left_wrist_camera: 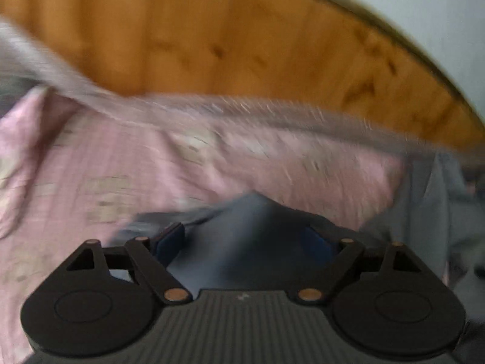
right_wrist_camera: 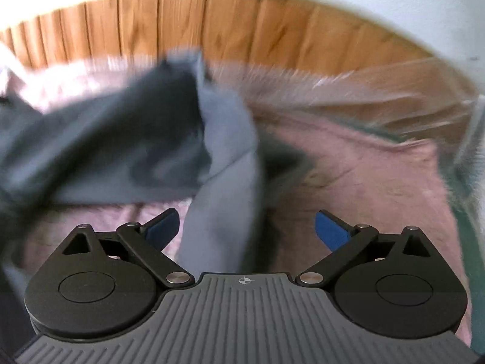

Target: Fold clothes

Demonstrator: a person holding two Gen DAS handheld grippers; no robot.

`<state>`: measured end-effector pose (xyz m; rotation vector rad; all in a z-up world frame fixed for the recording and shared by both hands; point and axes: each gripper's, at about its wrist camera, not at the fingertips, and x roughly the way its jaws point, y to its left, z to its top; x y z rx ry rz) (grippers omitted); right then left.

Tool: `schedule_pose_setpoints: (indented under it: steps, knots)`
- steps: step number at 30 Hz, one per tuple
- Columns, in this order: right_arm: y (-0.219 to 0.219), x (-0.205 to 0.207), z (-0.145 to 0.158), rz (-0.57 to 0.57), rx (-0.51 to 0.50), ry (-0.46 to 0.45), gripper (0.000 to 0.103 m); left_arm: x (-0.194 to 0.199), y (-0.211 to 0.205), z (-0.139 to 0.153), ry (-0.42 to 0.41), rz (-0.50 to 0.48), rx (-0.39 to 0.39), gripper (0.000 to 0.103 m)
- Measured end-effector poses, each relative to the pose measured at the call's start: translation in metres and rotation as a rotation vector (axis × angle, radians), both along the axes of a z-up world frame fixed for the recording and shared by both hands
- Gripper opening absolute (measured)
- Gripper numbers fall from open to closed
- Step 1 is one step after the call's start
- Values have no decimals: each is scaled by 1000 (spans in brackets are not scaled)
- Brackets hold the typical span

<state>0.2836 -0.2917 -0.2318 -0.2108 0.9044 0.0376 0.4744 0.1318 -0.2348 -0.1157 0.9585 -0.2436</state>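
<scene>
We look along two handheld grippers over a bed with a pink sheet (left_wrist_camera: 75, 157) and a wooden headboard (left_wrist_camera: 212, 30) at twelve o'clock. Both views are smeared by blur.

In the right wrist view, the right gripper (right_wrist_camera: 247, 227) has its blue pads (right_wrist_camera: 329, 230) standing wide apart, pressing on nothing. The grey garment (right_wrist_camera: 121, 151) is crumpled, spreading from about ten o'clock, with one strip running down toward six o'clock and passing between the pads nearer the left one. That strip's long axis runs roughly twelve to six, in line with the fingers.

In the left wrist view, the left gripper (left_wrist_camera: 247, 239) has its pads apart too, with grey cloth bunched in the gap and more at three o'clock. Whether the pads touch it we cannot tell through the blur.

We judge the right hand better placed: the strip already lies between its fingers, so closing there would catch it.
</scene>
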Motion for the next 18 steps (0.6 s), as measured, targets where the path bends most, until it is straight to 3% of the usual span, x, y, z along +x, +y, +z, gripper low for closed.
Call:
schedule_pose_setpoints:
  steps: [1,2,5,8,9,12,13,14,16,17,18]
  knots:
    - [0,17,-15,-12,-5,66,56,5,-1,-8,46,30,17,6]
    - [-6,31,-26,-24,17,141,9,7,3,-9,66,68,10,3]
    - [-13,38,4,-22,-84,52,2,-21,56,40,-85,245,-191,3]
    - [-10,2,77,71,-460,-270,1,-69,112,99,-243,346,-296,3]
    - [-9,-10,96,105,-591,-366,1,-68,116,95,-222,347,-285,3]
    - [-30,-15,84,147,-821,-425,5,-61,124,80,-148,347,-246,8]
    - [-43,-6,62,142,-887,-381,8,-51,118,62,-94,334,-217,9]
    - [-61,9,41,85,-849,-252,35,-42,111,44,-40,322,-189,14]
    - [-97,37,-1,-35,-756,-3,58,-34,98,20,14,296,-106,19]
    - [-115,41,-9,-147,-627,53,53,-39,98,19,13,291,-95,21]
    - [-123,31,-3,-238,-486,37,50,-52,104,27,-12,286,-119,22]
